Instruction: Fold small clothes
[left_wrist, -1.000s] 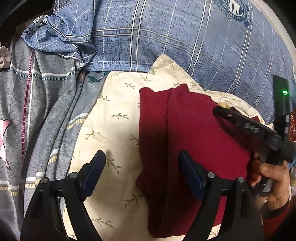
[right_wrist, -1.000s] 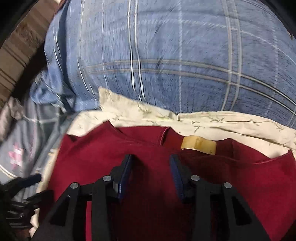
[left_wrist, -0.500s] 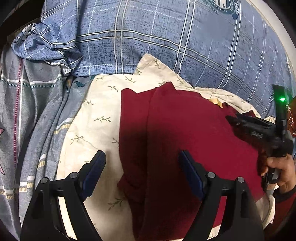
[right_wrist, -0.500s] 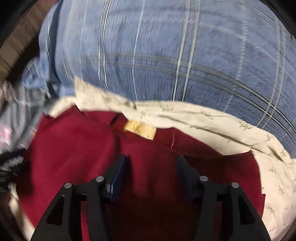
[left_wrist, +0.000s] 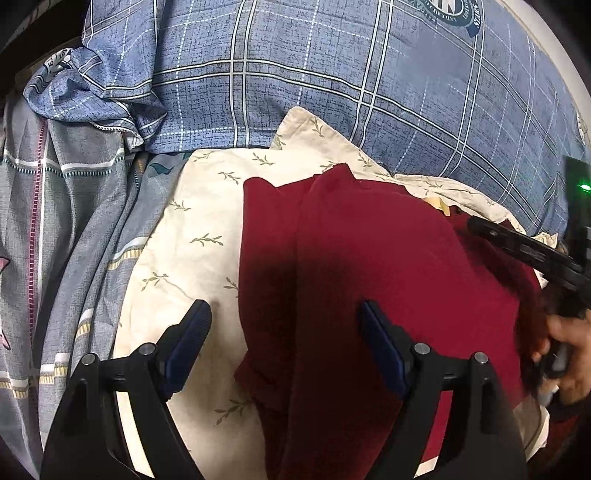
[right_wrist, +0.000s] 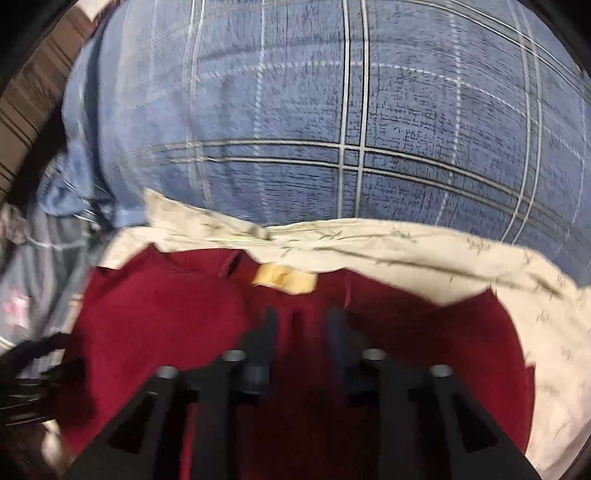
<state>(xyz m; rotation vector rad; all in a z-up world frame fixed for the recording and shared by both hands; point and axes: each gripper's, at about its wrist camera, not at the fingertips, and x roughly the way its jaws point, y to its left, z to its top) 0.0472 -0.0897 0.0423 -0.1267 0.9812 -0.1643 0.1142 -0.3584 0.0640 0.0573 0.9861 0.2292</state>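
A dark red garment (left_wrist: 388, 280) lies on a cream leaf-print cloth (left_wrist: 192, 236), its left side folded over and its yellow neck label (right_wrist: 284, 278) at the far edge. My left gripper (left_wrist: 284, 314) hangs open and wide over the garment's left folded edge, with nothing pinched. My right gripper (right_wrist: 301, 317) hovers over the garment just below the label. Its jaws are closing, with red fabric showing in the gap, and the blur hides any pinch. In the left wrist view the right gripper (left_wrist: 476, 225) reaches in from the right, held by a hand (left_wrist: 569, 347).
A blue plaid pillow or quilt (left_wrist: 332, 74) bulges right behind the cloth. Grey striped bedding (left_wrist: 74, 221) lies rumpled to the left. Striped brown fabric (right_wrist: 33, 92) shows at the far left of the right wrist view.
The right gripper has drawn back to the right, off the middle of the garment, baring the label. Its jaws widened, then narrowed. The left gripper has stayed open in place.
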